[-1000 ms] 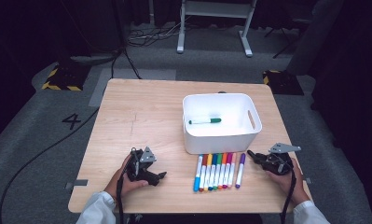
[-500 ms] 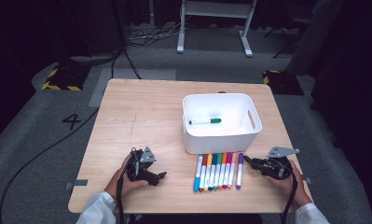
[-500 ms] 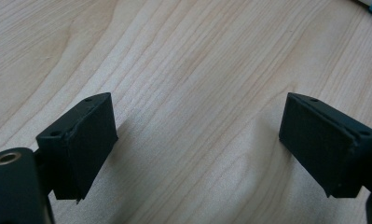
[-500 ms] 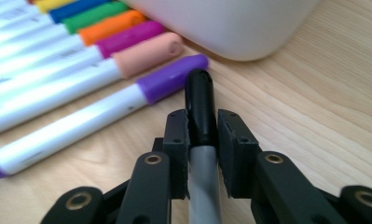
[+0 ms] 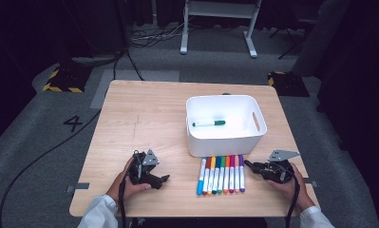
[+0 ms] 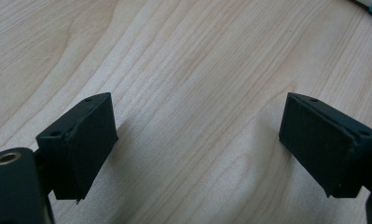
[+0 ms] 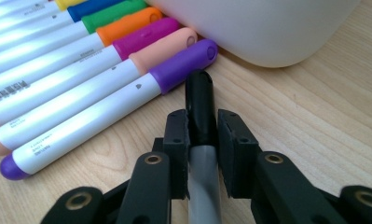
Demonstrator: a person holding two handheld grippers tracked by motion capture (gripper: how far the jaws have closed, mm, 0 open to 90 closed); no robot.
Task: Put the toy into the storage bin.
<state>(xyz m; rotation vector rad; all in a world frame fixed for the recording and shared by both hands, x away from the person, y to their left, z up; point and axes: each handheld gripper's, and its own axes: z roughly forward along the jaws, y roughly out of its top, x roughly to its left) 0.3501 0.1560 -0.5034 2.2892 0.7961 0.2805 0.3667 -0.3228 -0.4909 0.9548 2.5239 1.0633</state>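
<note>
Bright table; dark surroundings; soft shadows

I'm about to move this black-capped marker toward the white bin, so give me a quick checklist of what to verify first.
1. Right gripper shut on the black-capped grey marker: ok, fingers press both sides.
2. Marker sits straight in the grip: ok, cap points forward between the fingers.
3. White plastic bin has room: ok, it holds one green-capped white marker.
4. Row of coloured-cap white markers undisturbed: ok, lying side by side; the black cap is close to the purple-capped marker, contact cannot tell.
5. Left gripper out of the way: ok, open over bare wooden table.
</note>
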